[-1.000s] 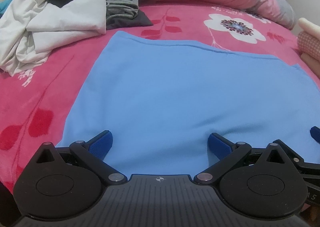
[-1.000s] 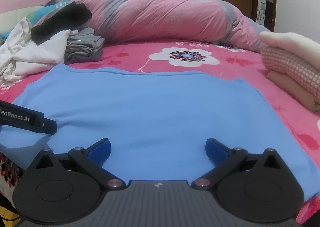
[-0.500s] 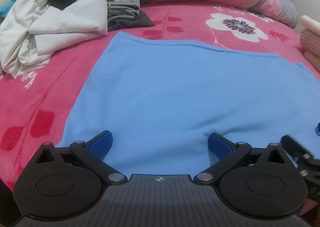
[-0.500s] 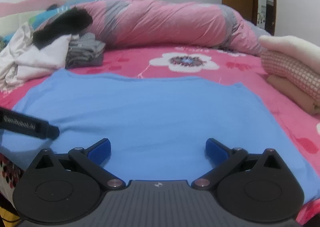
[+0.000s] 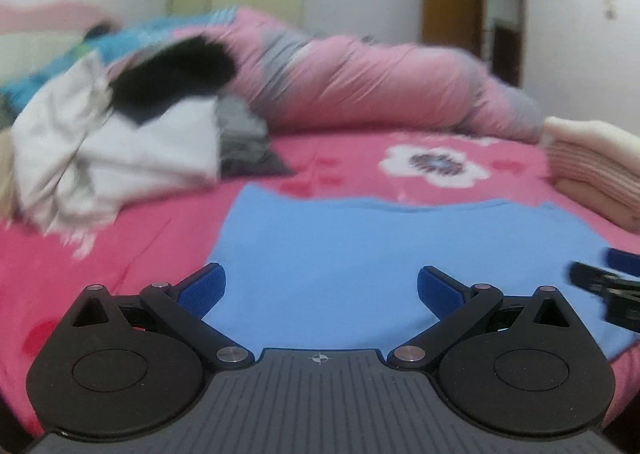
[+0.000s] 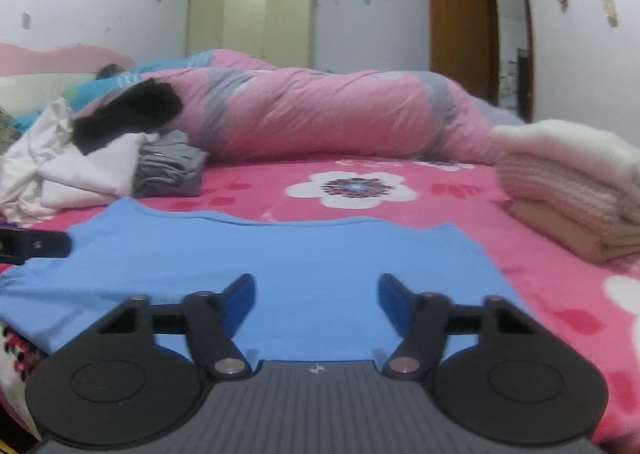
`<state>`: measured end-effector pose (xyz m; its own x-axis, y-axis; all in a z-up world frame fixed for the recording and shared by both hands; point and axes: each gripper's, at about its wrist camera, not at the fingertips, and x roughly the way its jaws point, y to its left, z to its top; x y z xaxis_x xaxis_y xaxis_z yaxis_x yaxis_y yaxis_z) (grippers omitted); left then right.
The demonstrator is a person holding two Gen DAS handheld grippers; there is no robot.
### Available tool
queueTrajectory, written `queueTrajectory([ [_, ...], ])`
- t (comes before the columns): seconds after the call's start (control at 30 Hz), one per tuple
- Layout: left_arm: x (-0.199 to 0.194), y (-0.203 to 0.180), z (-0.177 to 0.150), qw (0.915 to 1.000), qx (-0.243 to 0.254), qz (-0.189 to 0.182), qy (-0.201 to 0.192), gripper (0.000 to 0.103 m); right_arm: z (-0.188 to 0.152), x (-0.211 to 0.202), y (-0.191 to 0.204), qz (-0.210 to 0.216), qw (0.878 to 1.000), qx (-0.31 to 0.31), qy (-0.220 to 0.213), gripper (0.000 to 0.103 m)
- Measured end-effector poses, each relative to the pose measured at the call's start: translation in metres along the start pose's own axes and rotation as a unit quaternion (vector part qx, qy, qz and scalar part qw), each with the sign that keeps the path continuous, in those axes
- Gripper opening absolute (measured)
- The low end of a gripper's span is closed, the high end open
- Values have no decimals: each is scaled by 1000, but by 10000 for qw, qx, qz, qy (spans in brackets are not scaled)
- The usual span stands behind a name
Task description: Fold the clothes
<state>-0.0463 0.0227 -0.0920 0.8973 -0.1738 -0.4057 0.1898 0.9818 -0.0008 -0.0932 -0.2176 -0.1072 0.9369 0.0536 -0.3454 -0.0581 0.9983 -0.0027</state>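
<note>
A light blue garment [image 5: 360, 250] lies spread flat on the pink floral bed; it also shows in the right wrist view [image 6: 280, 254]. My left gripper [image 5: 322, 290] is open and empty, low over the garment's near edge at its left side. My right gripper [image 6: 316, 300] is open with its jaws partly closed in, empty, over the near edge further right. The right gripper's tip [image 5: 600, 286] shows at the right edge of the left wrist view; the left gripper's tip [image 6: 36, 246] shows at the left edge of the right wrist view.
A heap of unfolded white, black and grey clothes [image 6: 100, 161] lies at the back left. A stack of folded cream and pink items [image 6: 572, 189] sits at the right. A rolled pink quilt [image 6: 320, 113] runs across the back of the bed.
Both grippers have tilted up, so the views now show the room's walls and door. The right gripper's jaws have narrowed. The blue garment lies as before.
</note>
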Motion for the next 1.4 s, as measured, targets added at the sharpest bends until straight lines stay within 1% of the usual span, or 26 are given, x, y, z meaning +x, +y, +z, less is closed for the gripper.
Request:
queueTrajectory([
  [0.03,3,-6,0,9998,197,-29,-23,101,0,5,8,129,9999,-88,9,54],
  [0.07,6,-12,-1,9993,381,-40,-36,98,0,10,17,229,9995,-224,16,44],
  [0.1,8,-17,-3,9984,556,-40,-42,96,0,15,25,328,9988,-360,23,38],
  [0.13,10,-21,-4,9975,706,-55,-61,87,-1,19,33,416,9979,-487,28,36],
  [0.17,12,-25,-6,9964,842,-106,-86,75,-2,23,40,490,9971,-582,39,31],
  [0.2,16,-26,-7,9954,944,-161,-68,69,-2,27,44,575,9962,-646,63,28],
  [0.23,20,-27,-8,9945,1023,-208,-22,60,-3,31,48,653,9954,-695,96,27],
  [0.27,24,-28,-9,9936,1103,-256,23,55,-4,34,50,712,9949,-701,140,24],
  [0.3,28,-27,-8,9933,1114,-283,112,51,-5,36,51,760,9946,-678,180,21],
  [0.33,33,-25,-7,9934,1084,-299,227,47,-6,38,51,805,9944,-649,220,20],
  [0.4,42,-18,-2,9943,932,-295,430,42,-7,39,49,885,9942,-559,261,15],
  [0.47,48,-5,6,9960,681,-252,529,42,-5,37,49,991,9936,-478,271,13],
  [0.53,53,12,14,9974,410,-155,569,42,-3,34,54,1123,9917,-561,262,13],
  [0.63,55,31,19,9980,235,54,580,42,0,34,65,1353,9876,-739,303,12],
  [0.77,50,53,18,9985,-95,14,540,43,3,43,78,1586,9825,-838,507,11],
  [0.83,52,58,13,9981,-97,120,604,43,2,52,84,1579,9811,-890,682,11],
  [0.9,58,65,9,9965,-203,293,762,43,1,61,88,1498,9811,-898,829,11],
  [0.97,61,75,7,9941,-514,358,884,43,4,61,89,1475,9818,-839,856,11],
  [1.03,57,85,8,9936,-713,331,817,44,10,55,87,1503,9820,-818,801,11],
  [1.07,53,87,10,9942,-732,312,728,45,12,50,87,1523,9819,-821,770,11],
  [1.13,43,87,13,9965,-642,111,516,47,15,45,87,1561,9815,-816,755,11],
  [1.2,36,81,15,9978,-470,-299,371,49,16,44,89,1673,9803,-703,784,11],
  [1.27,38,69,15,9970,-220,-613,414,52,14,46,95,1782,9779,-743,805,11],
  [1.3,42,62,13,9972,-75,-561,497,52,13,47,98,1821,9764,-799,842,11],
  [1.37,50,50,7,9972,188,-255,677,52,6,47,102,1760,9743,-937,1050,11],
  [1.4,53,49,5,9968,232,-114,751,52,2,46,101,1722,9736,-977,1135,11],
])
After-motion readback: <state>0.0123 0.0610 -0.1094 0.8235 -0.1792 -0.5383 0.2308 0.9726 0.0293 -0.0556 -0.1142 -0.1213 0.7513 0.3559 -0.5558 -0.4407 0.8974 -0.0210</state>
